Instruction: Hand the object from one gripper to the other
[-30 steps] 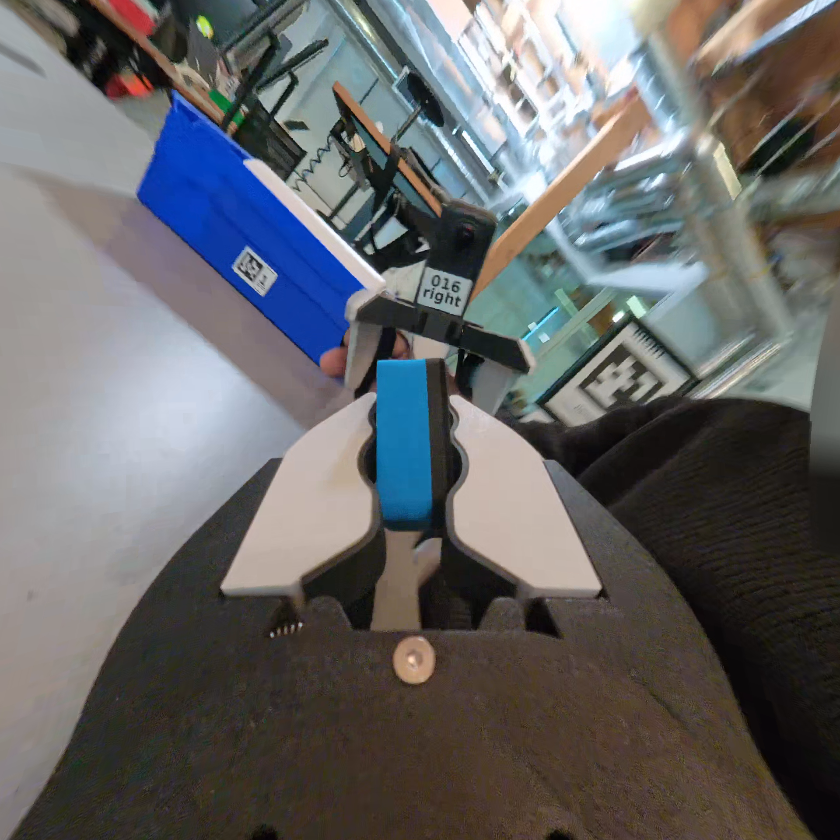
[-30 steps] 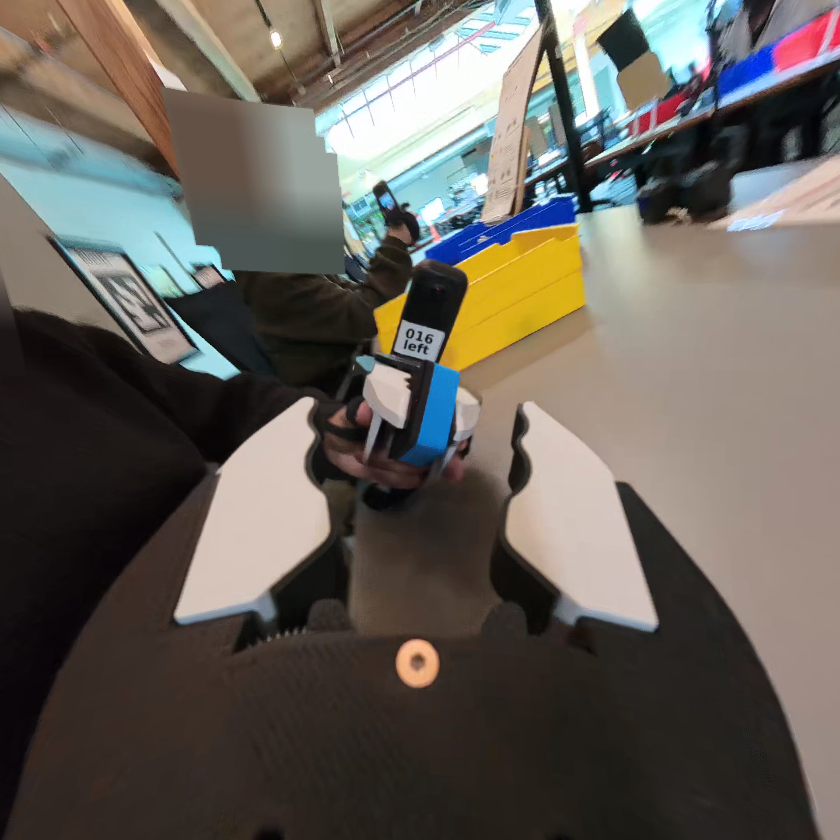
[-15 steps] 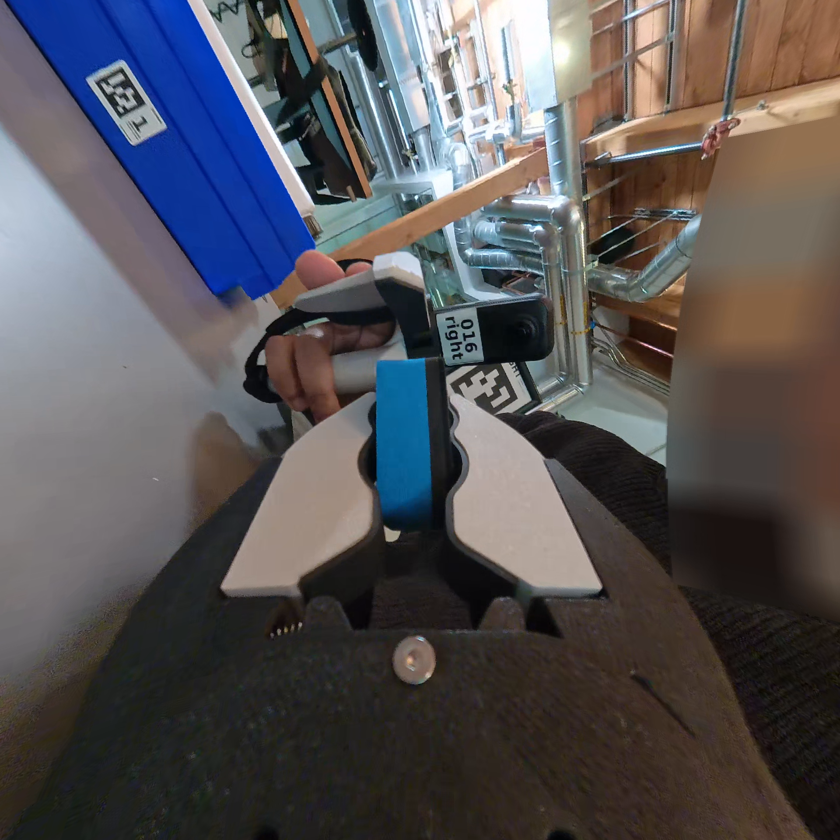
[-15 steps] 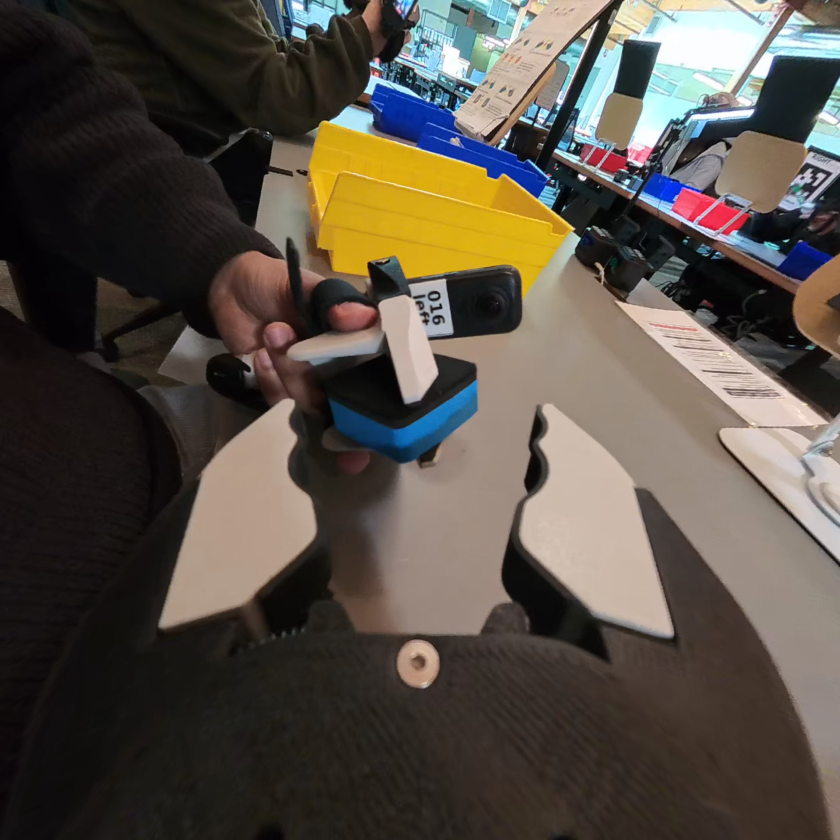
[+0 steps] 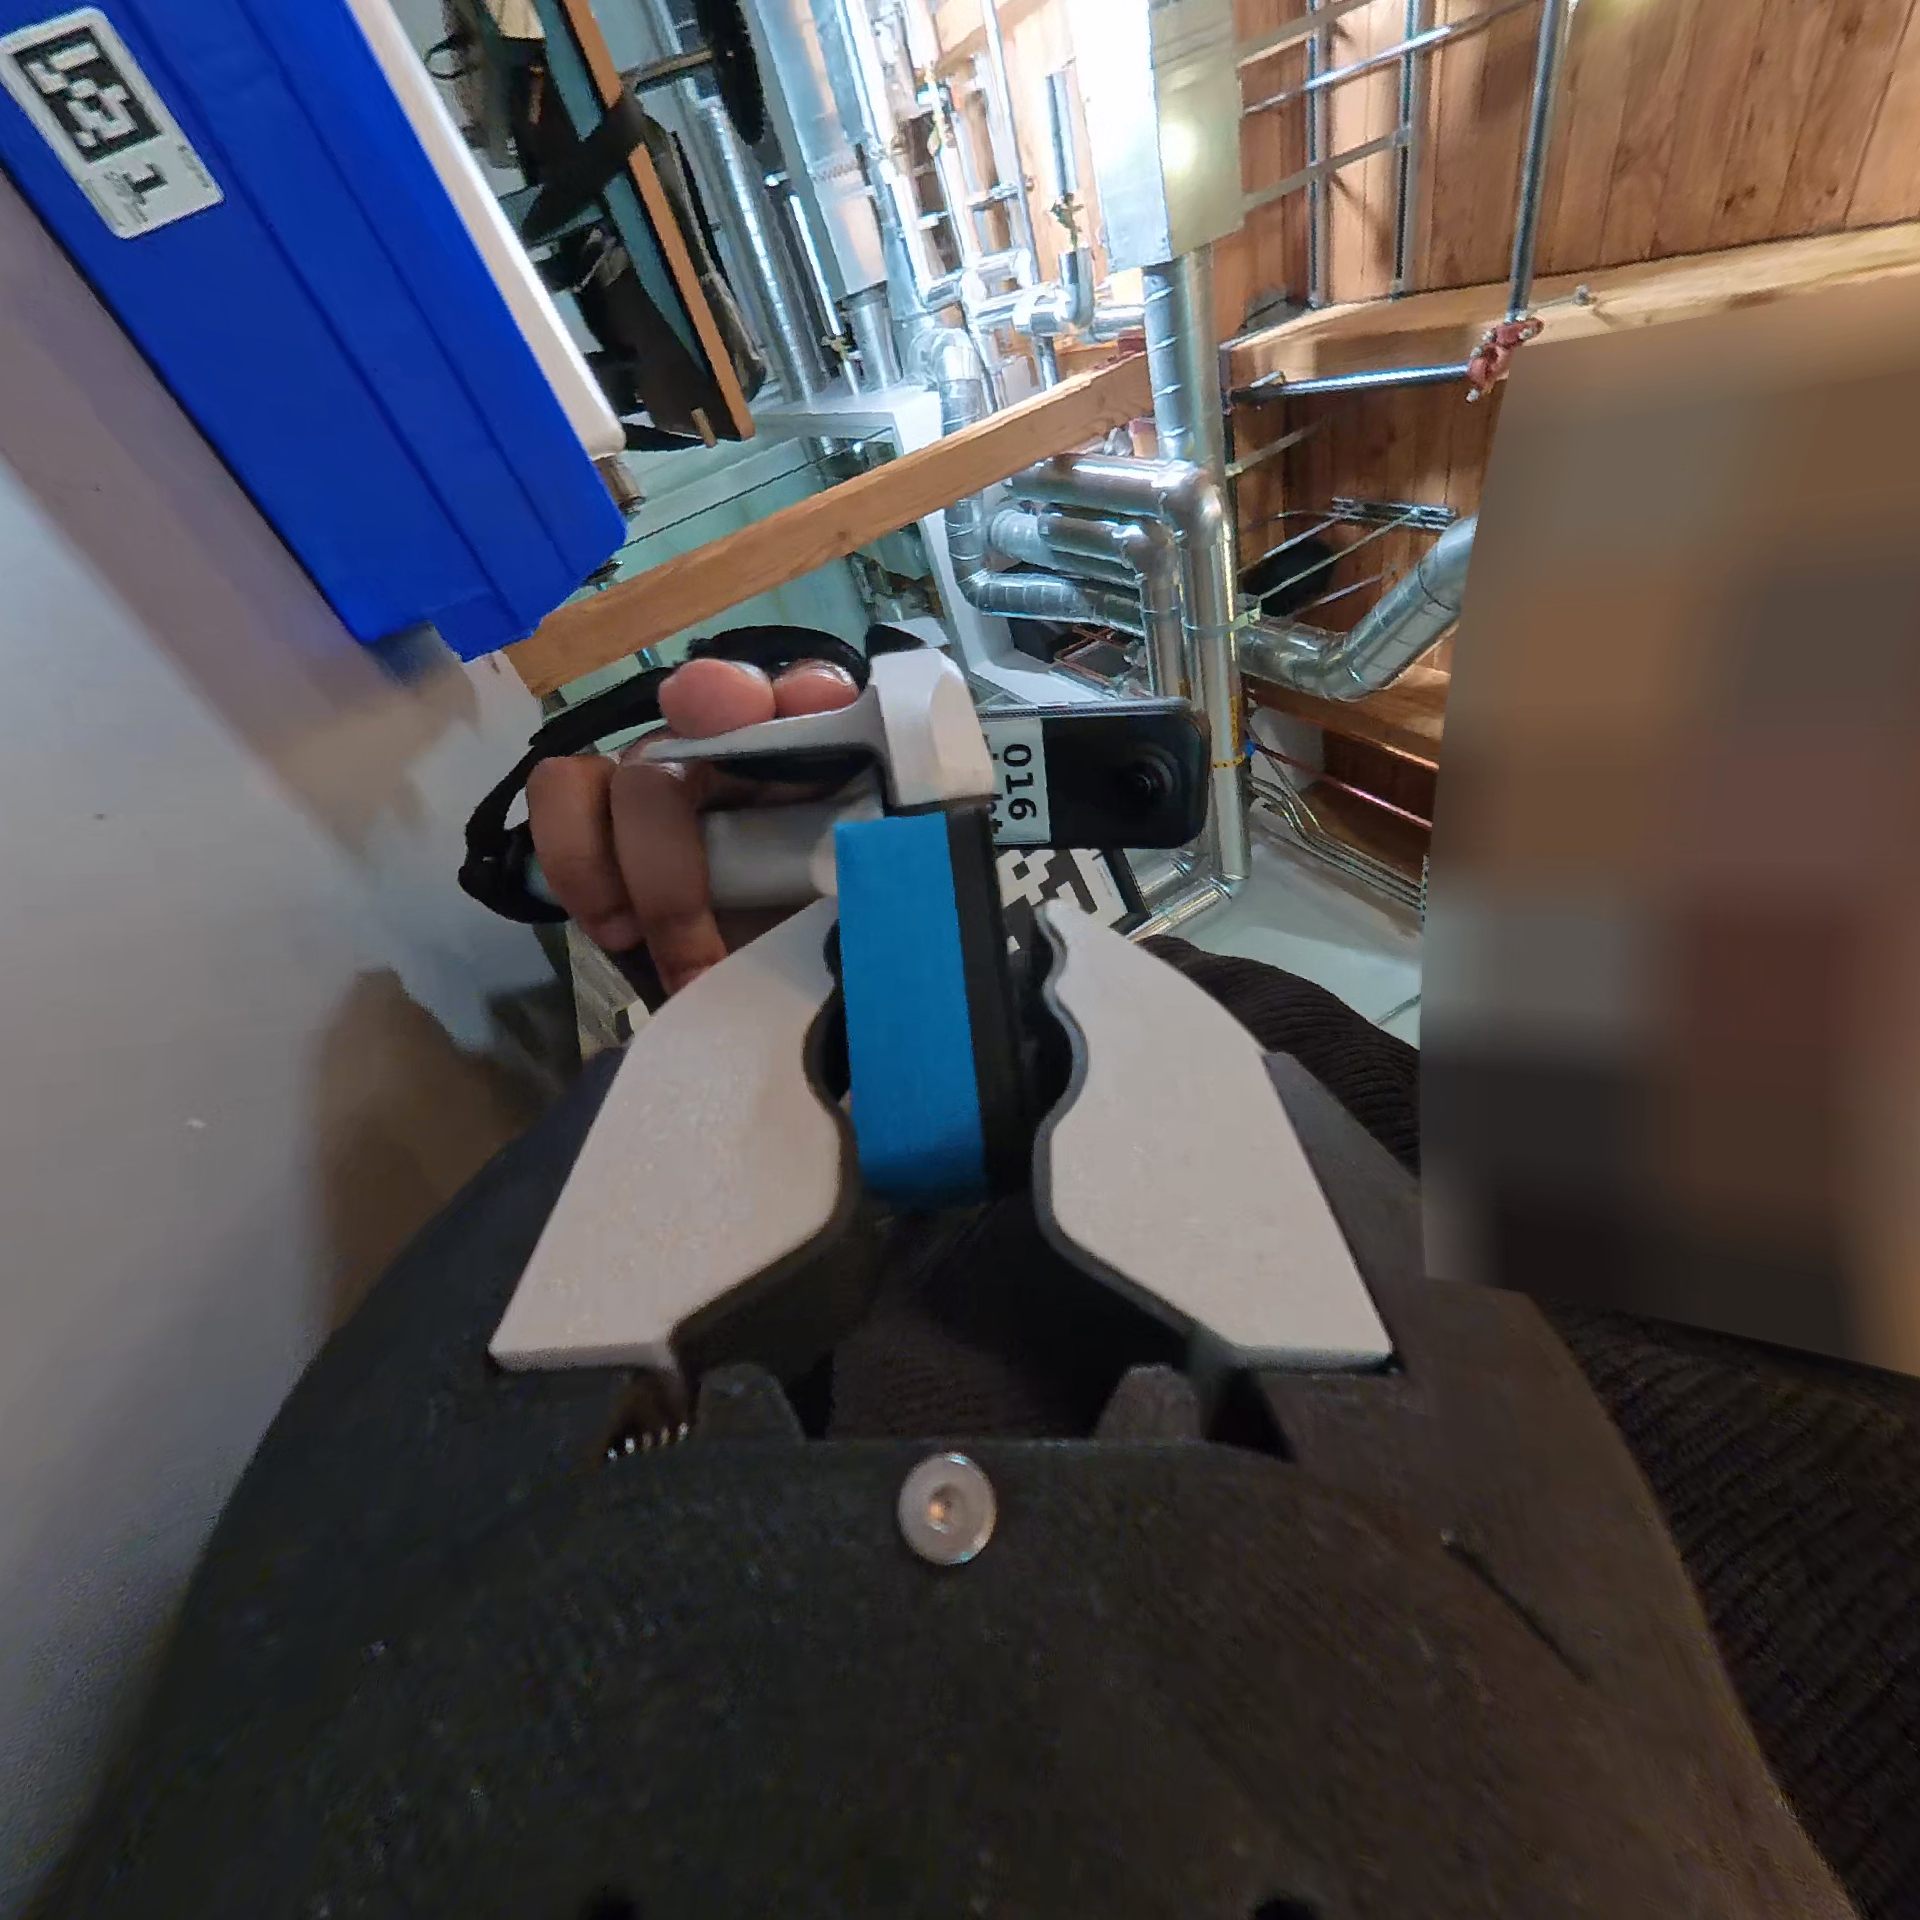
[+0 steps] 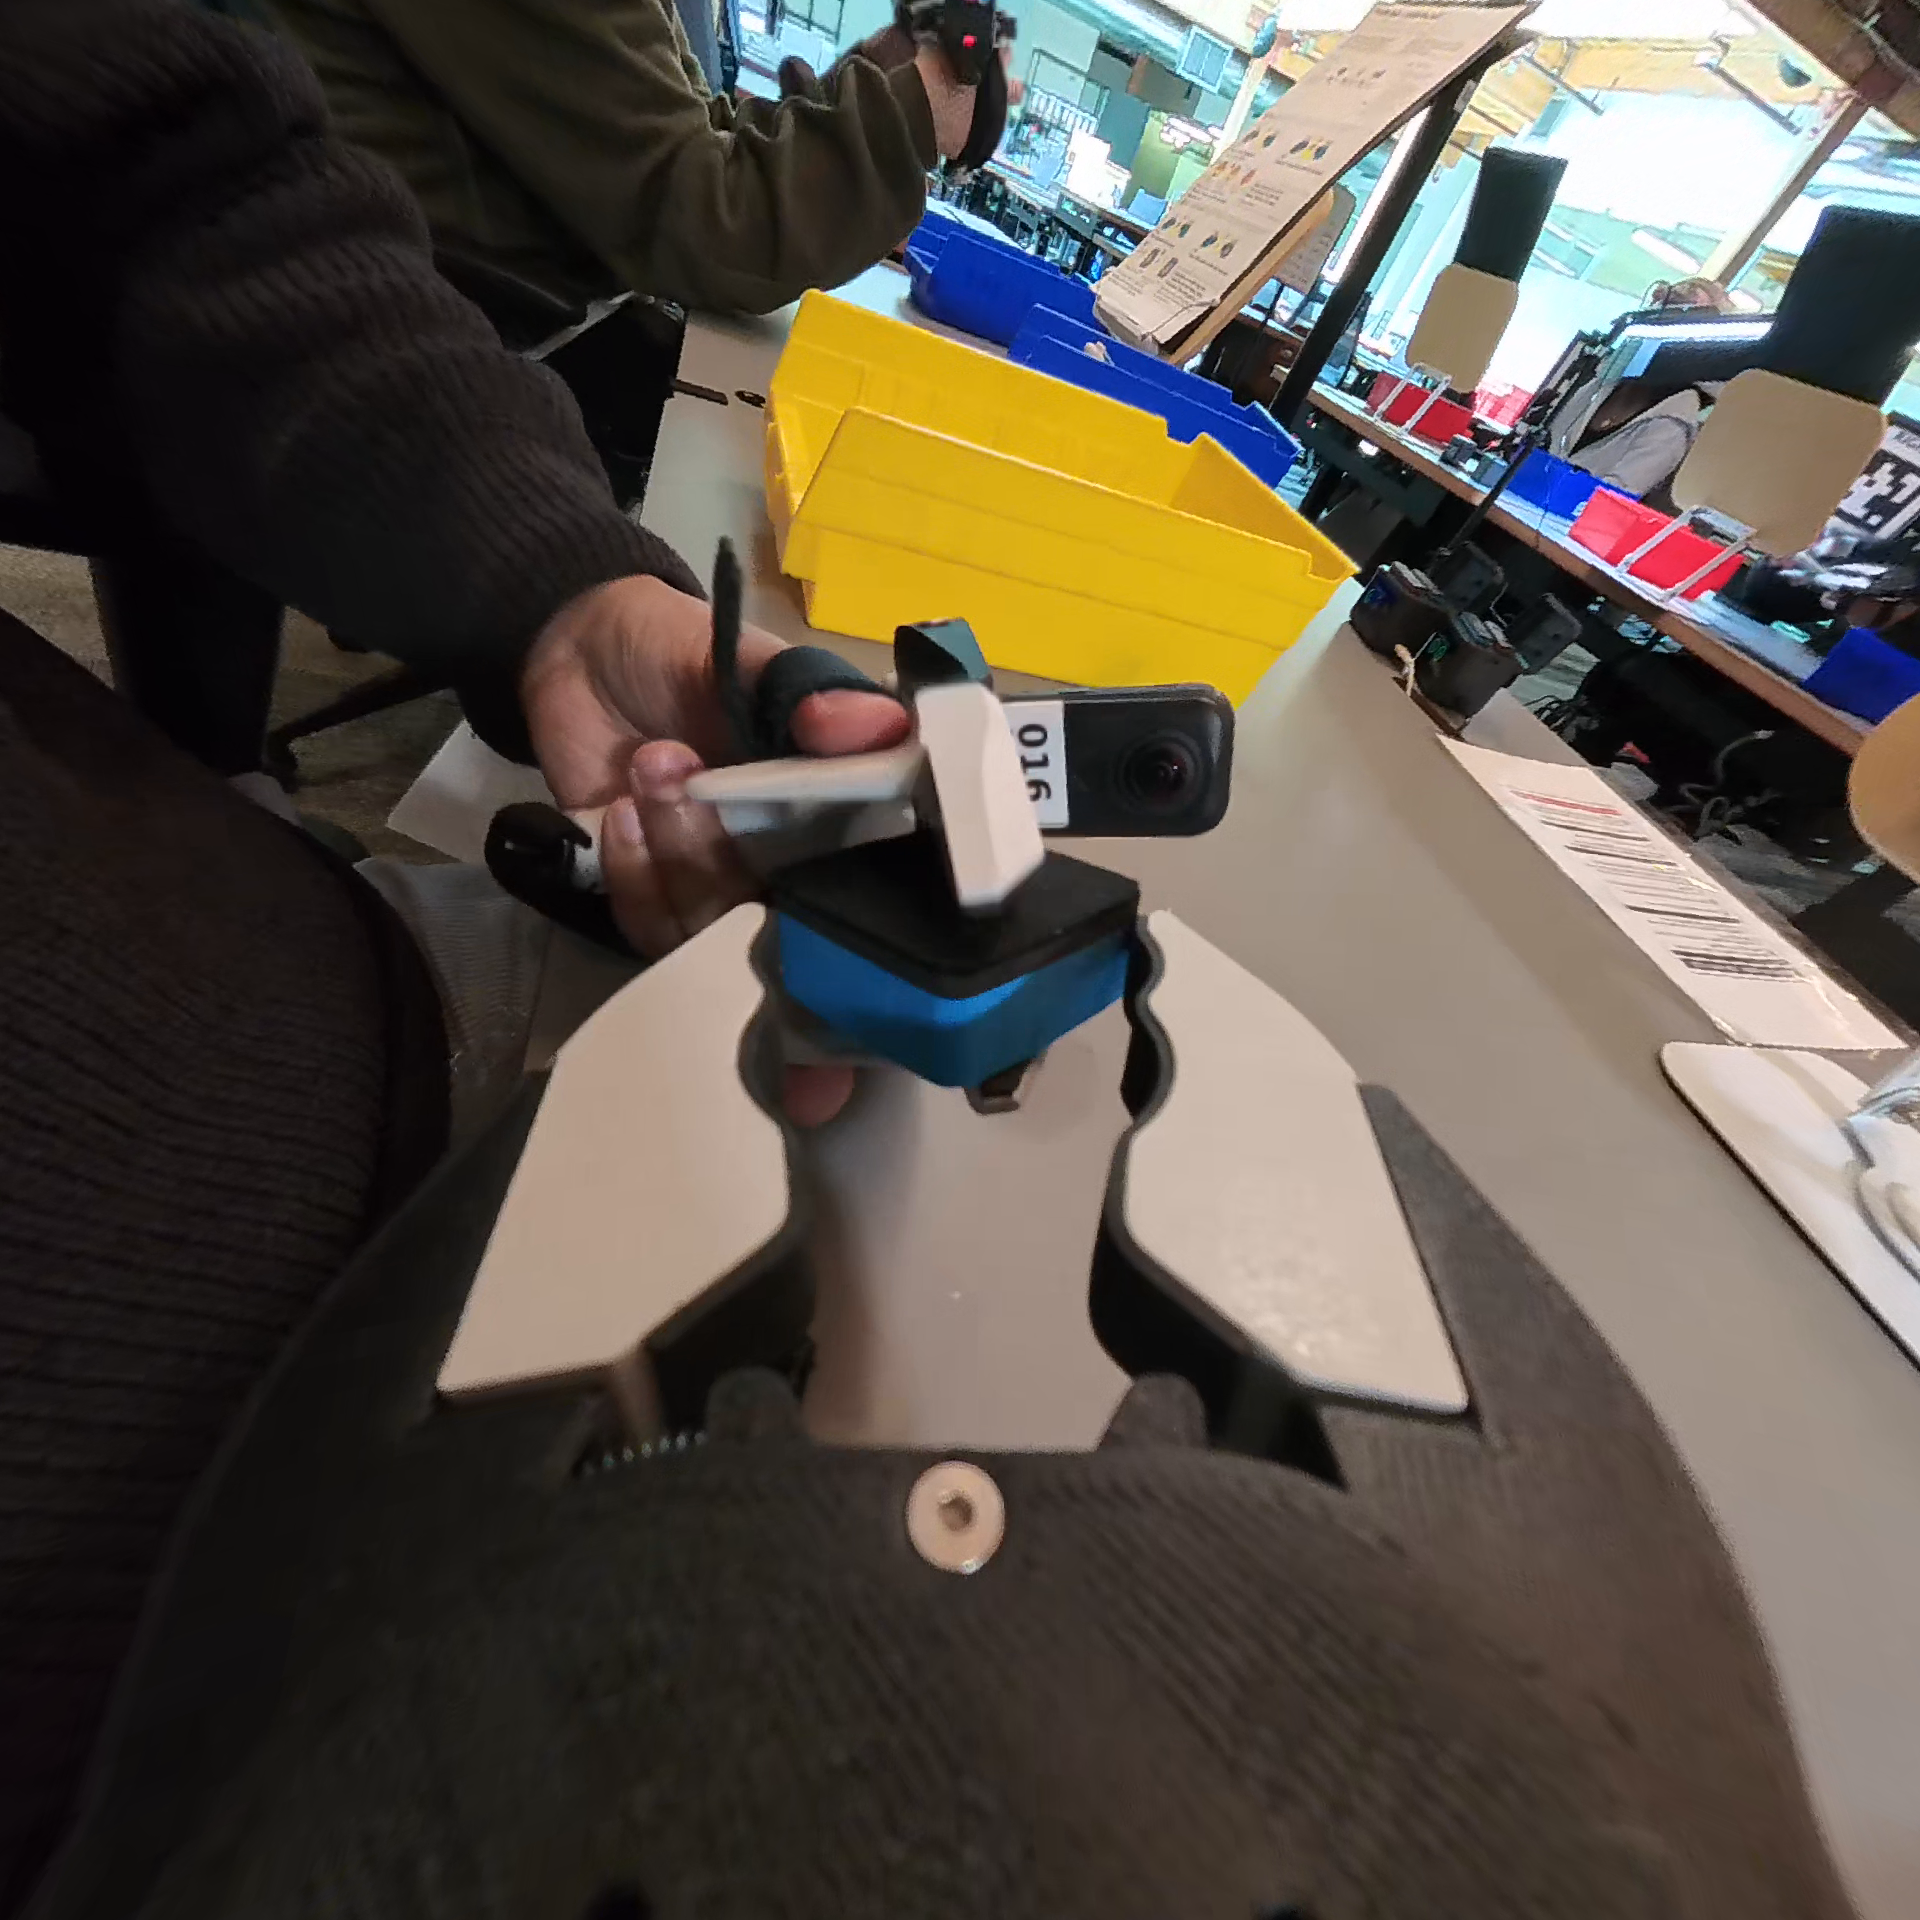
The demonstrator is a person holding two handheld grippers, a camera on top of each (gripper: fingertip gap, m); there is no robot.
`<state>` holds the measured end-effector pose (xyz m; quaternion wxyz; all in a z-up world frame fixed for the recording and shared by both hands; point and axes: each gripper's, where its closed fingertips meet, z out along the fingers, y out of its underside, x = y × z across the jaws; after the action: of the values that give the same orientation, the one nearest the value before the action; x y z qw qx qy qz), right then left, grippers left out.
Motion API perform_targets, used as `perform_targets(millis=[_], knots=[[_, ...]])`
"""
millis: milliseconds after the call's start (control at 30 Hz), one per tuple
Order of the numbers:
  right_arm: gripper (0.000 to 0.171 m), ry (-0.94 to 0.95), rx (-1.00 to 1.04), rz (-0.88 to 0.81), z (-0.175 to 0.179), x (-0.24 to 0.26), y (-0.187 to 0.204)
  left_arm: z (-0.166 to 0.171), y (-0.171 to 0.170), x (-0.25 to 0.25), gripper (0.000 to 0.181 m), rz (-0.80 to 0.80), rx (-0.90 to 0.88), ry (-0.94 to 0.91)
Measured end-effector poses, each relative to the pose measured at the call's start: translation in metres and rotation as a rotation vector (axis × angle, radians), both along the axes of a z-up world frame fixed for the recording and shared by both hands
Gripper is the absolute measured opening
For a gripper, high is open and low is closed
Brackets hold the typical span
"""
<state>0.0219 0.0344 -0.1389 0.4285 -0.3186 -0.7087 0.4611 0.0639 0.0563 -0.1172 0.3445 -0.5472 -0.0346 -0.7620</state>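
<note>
— Clamping hard, the left tool (image 5: 940,997) pinches the blue-and-black block (image 5: 909,1023) between its white fingers, above the grey worktop (image 6: 1382,935).

— And the right tool (image 6: 951,971)? Jaws spread wide, one on each side of the block (contact unclear). Yellow bins (image 6: 1039,520) sit behind.
</note>
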Motion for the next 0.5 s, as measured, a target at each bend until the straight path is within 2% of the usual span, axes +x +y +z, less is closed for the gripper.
perform_targets(millis=[33,100,333,500], knots=[[0.065,-0.003,-0.003,-0.007,0.000,0.000,0.002,0.002,0.000,0.001,0.040,-0.003,0.008,0.001],[0.065,-0.004,-0.024,-0.024,0.002,0.000,0.007,0.002,0.002,0.001,0.061,0.021,0.013,0.034],[0.064,-0.022,-0.371,-0.016,0.023,0.003,0.025,0.002,0.019,-0.024,0.101,0.262,0.131,0.289],[0.064,-0.030,-0.603,0.007,0.036,0.007,0.040,0.016,0.019,-0.041,0.091,0.440,0.325,0.503]])
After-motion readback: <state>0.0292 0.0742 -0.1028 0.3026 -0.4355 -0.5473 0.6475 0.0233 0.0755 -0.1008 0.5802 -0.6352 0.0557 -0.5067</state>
